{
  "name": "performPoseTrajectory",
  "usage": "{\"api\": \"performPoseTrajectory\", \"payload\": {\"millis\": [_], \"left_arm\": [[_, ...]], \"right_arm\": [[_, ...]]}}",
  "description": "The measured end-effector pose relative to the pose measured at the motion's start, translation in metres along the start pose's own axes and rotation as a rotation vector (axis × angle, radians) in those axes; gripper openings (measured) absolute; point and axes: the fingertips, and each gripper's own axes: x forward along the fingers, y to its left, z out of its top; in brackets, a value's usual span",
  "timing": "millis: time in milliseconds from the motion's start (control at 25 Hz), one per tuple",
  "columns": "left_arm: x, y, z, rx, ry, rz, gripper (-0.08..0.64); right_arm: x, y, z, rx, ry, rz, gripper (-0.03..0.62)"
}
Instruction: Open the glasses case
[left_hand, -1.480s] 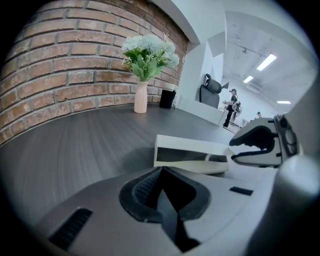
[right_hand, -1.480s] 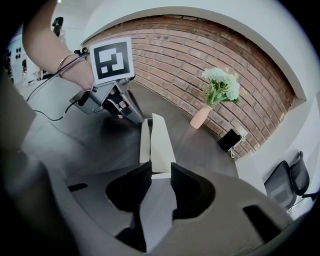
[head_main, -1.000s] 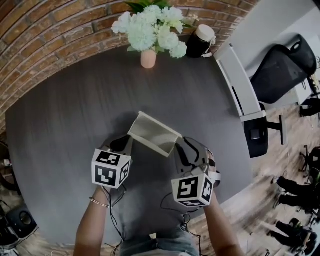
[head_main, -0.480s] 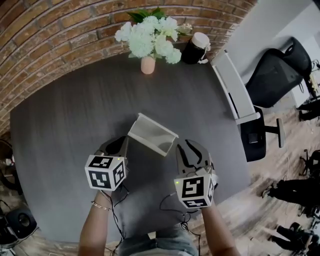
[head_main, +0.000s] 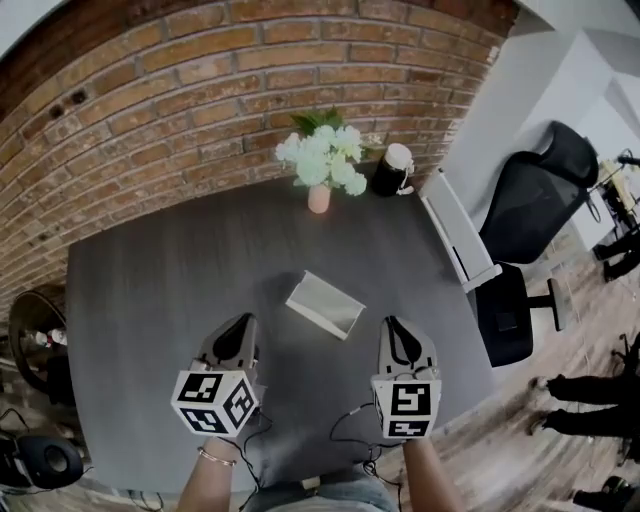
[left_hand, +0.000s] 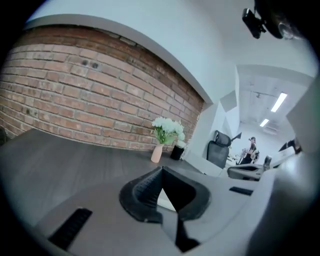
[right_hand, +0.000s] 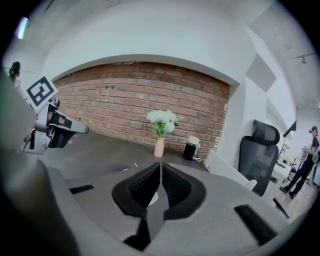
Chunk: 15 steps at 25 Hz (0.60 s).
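Glasses case (head_main: 324, 303) lies open on table (head_main: 150, 330), far of & between both grippers; L gripper (head_main: 240, 325) jaws clenched, empty; R gripper (head_main: 394, 326) jaws just closing, now together, nothing betw. them.

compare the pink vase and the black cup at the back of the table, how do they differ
The vase is pink and slim; the cup is black and stouter. The vase holds white flowers; the cup is capped with a white lid. Both stand upright near the table's far edge, by the brick wall.
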Motion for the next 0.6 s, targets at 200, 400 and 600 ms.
{"api": "performPoseTrajectory", "payload": {"millis": [200,400,600], "left_arm": [[-0.050,0.001,0.036,0.007,-0.159,0.072,-0.005],[-0.072,0.011,0.042,0.007,-0.192,0.118,-0.005],[-0.082,0.016,0.049,0.024,-0.201,0.117,-0.005]], "right_arm": [[-0.035,-0.005,0.028,0.084,-0.088,-0.066,0.003],[-0.048,0.002,0.029,0.164,-0.098,-0.079,0.003],[-0.058,0.009,0.035,0.189,-0.111,-0.080,0.003]]}}
